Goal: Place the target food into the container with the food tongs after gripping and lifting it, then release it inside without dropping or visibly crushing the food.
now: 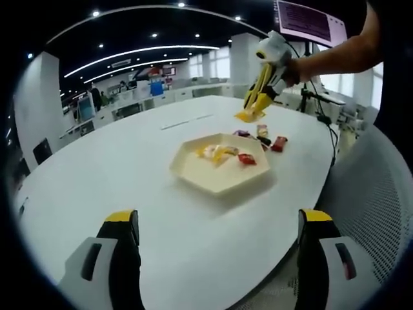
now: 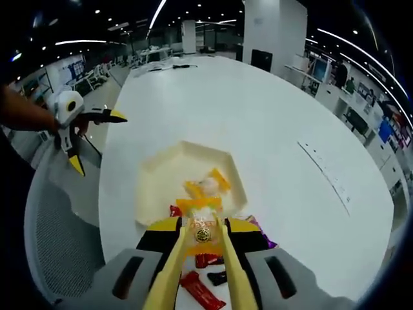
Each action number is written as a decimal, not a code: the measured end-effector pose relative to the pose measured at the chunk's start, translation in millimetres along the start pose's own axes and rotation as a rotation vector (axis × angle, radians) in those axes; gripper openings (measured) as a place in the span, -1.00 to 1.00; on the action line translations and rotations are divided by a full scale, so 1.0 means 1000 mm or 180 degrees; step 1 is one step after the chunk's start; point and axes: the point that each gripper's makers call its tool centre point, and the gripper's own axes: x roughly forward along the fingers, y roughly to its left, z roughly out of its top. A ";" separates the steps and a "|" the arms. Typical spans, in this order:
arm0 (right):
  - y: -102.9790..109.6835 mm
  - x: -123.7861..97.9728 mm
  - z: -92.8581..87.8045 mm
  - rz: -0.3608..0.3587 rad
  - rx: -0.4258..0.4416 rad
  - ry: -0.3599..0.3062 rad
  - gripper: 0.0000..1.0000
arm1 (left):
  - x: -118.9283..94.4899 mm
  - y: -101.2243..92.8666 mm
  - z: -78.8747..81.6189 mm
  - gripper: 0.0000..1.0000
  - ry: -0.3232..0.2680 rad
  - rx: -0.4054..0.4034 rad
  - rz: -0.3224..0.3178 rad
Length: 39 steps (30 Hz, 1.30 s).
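A cream hexagonal container (image 1: 193, 177) (image 2: 155, 187) sits on the white table and holds several wrapped snacks. In the right gripper view my right gripper (image 2: 203, 236) is shut on yellow food tongs (image 2: 171, 271). The tong tips pinch an orange wrapped snack (image 2: 202, 226) above the container's near edge. The left gripper view shows that same gripper (image 1: 271, 61) with the tongs (image 1: 258, 90) and snack (image 1: 248, 116) in the air beyond the container. My left gripper (image 1: 219, 219) (image 2: 97, 142) is open and holds nothing, near the table edge.
Loose wrapped snacks (image 1: 264, 135) (image 2: 200, 290) lie on the table beside the container. A grey mesh chair (image 1: 374, 194) (image 2: 58, 226) stands at the table's edge. A monitor (image 1: 310, 19) on a stand is behind the right hand. The table (image 2: 271, 116) stretches wide.
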 end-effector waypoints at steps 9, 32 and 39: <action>0.006 0.008 0.017 0.0044 -0.0058 -0.0005 -0.49 | -0.001 0.001 0.001 0.99 -0.0004 -0.0029 0.0016; 0.034 0.036 0.078 0.0183 -0.0291 -0.0108 -0.49 | -0.001 -0.002 -0.002 0.99 0.0034 -0.0024 -0.0035; 0.040 0.044 0.091 0.0208 -0.0371 -0.0095 -0.49 | -0.002 -0.001 -0.003 0.96 0.0053 -0.0065 -0.0039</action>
